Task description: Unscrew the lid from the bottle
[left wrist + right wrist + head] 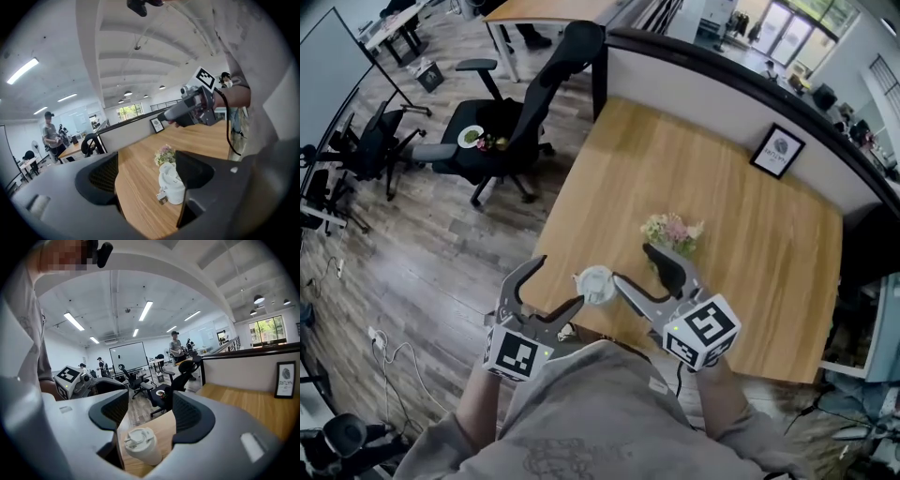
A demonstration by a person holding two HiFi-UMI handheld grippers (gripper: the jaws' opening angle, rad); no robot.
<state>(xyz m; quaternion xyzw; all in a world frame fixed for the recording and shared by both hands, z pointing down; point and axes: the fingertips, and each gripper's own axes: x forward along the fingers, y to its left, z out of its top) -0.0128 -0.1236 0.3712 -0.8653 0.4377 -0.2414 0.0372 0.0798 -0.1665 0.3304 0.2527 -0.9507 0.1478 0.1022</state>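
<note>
When reaching for the white bottle (596, 284) by the front edge of the surface (750, 262), go slow. Left hand-held gripper (555, 287): wide open, holding nothing. Right hand-held gripper (641, 270): half open, also holding nothing. Grab the body tight with one. Pinch the lid (135, 437) with the other, level, then twist. Keep clear of the flowers (673, 232) close behind.

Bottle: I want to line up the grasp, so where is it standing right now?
In the head view the bottle stands upright near the near edge of the table, between the left claw and right claw, just in front of the flowers.
</note>
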